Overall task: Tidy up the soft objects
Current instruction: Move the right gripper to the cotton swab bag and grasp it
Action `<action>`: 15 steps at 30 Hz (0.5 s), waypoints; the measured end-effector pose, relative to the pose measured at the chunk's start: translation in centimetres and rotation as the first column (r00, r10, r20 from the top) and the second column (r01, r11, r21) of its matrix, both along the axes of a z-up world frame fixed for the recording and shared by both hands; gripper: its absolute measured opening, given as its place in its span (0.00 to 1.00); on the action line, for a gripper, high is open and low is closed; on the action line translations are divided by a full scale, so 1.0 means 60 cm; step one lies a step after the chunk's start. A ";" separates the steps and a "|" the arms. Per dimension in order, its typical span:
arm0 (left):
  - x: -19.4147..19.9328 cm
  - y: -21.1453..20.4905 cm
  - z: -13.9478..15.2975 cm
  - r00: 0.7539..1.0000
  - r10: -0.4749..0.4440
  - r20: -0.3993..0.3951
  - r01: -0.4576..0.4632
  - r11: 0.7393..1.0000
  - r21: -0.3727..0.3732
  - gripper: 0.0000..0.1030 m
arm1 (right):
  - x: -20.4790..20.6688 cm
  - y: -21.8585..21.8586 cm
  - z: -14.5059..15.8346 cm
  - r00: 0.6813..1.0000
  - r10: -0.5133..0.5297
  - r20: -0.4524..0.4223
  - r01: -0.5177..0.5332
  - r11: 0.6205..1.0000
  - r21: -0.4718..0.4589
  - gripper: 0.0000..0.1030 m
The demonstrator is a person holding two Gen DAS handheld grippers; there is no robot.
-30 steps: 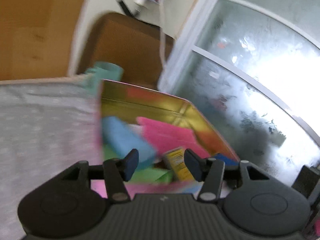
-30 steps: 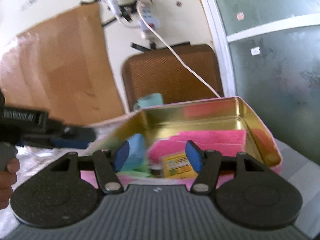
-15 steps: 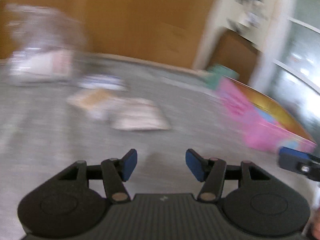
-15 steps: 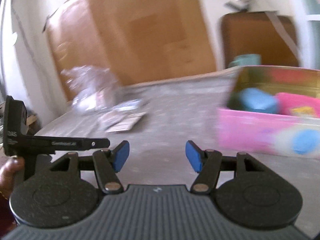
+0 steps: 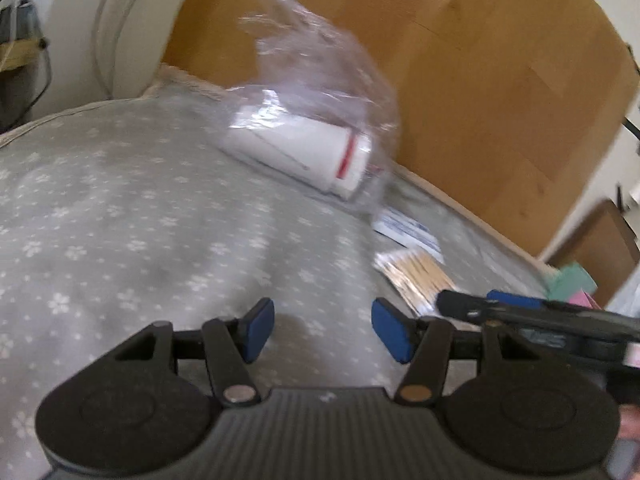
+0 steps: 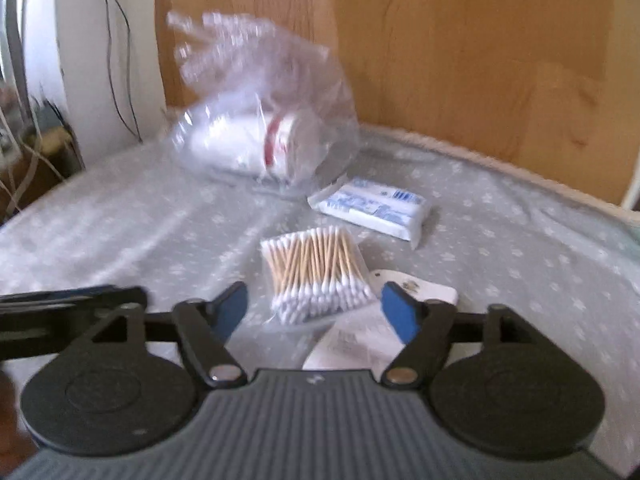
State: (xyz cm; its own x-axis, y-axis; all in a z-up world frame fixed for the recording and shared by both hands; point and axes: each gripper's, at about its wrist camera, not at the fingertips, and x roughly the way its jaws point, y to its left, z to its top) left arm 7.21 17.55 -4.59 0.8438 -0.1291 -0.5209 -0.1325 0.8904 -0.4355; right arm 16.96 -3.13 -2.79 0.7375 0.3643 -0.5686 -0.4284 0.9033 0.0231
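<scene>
Tongs first: right tongs [image 6: 312, 308] are spread wide with nothing between the blue pads, hovering low over the grey floral-print bed cover [image 6: 520, 248]. Left tongs [image 5: 323, 328] likewise gape and hold nothing, above a bare patch of the same cover [image 5: 120, 220].

Right wrist view: clear packet of wooden-stick cotton swabs [image 6: 316, 276] lies just ahead of the right tongs, roughly centred between the pads, flat on the cover. White flat card or sachet with small print [image 6: 376, 328] sits just right of the swabs, partly behind the right pad; can't tell whether they touch. Beyond the swabs, white-and-blue printed tissue pack [image 6: 370, 206] lies flat. Behind that to the left, crumpled clear plastic bag holding a white roll with a red band [image 6: 260, 136] rests on its side near the wooden headboard panel [image 6: 480, 60].

Left wrist view: bag with roll [image 5: 316, 148] is far ahead, tissue pack [image 5: 408, 232] and swab packet [image 5: 416, 276] off to the right. Right tongs enter from the right edge as a black bar with a blue pad [image 5: 516, 308], just over the swab packet. Both views are blurred.
</scene>
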 end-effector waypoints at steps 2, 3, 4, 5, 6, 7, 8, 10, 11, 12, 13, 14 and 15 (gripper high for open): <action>0.003 -0.001 -0.002 1.000 -0.005 -0.009 0.004 1.000 -0.008 0.54 | 0.028 0.016 -0.016 1.000 -0.006 -0.017 0.005 0.999 -0.050 0.78; 0.003 -0.003 -0.001 1.000 -0.004 -0.007 0.004 1.000 0.000 0.54 | 0.036 0.022 -0.023 1.000 0.001 -0.017 -0.002 0.997 -0.077 0.71; 0.002 -0.004 -0.001 1.000 -0.005 -0.007 0.005 1.000 0.004 0.54 | 0.033 0.025 -0.024 1.000 0.013 0.009 -0.012 0.995 -0.103 0.61; 0.007 -0.004 -0.002 1.000 -0.006 -0.008 0.006 1.000 0.003 0.54 | 0.027 0.026 -0.021 1.000 0.021 0.012 -0.020 0.994 -0.105 0.55; 0.008 -0.004 -0.003 1.000 -0.006 -0.007 0.006 1.000 -0.003 0.54 | 0.015 0.020 -0.014 1.000 0.022 0.007 -0.022 0.997 -0.078 0.52; 0.009 -0.002 -0.004 1.000 -0.006 -0.006 0.006 1.000 -0.010 0.54 | -0.005 0.011 -0.006 0.999 0.031 0.012 -0.031 0.998 -0.049 0.52; 0.012 0.000 -0.005 1.000 -0.008 -0.005 0.008 1.000 -0.012 0.54 | -0.023 0.004 0.000 0.999 0.038 0.030 -0.037 0.998 -0.042 0.51; 0.009 -0.003 -0.006 1.000 -0.013 -0.003 0.013 1.000 -0.004 0.54 | -0.081 -0.023 0.009 0.997 0.038 0.063 -0.035 0.999 -0.042 0.51; 0.008 -0.007 -0.005 1.000 -0.023 -0.002 0.023 1.000 0.006 0.54 | -0.102 -0.035 0.011 0.997 0.034 0.068 -0.032 0.999 -0.034 0.51; 0.010 -0.011 -0.005 0.999 -0.038 -0.001 0.038 0.999 0.018 0.54 | -0.137 -0.059 0.012 0.997 0.023 0.076 -0.022 1.000 -0.022 0.52; 0.010 -0.018 -0.004 0.998 -0.056 0.002 0.056 0.998 0.031 0.54 | -0.173 -0.085 0.012 0.996 0.009 0.084 -0.008 1.000 -0.011 0.52; 0.010 -0.027 -0.003 0.996 -0.084 0.006 0.083 0.995 0.046 0.54 | -0.214 -0.118 0.010 0.996 -0.014 0.091 0.013 1.000 0.005 0.52; 0.011 -0.036 -0.003 0.993 -0.120 0.007 0.119 0.991 0.055 0.54 | -0.248 -0.147 0.008 0.995 -0.040 0.095 0.039 0.999 0.016 0.52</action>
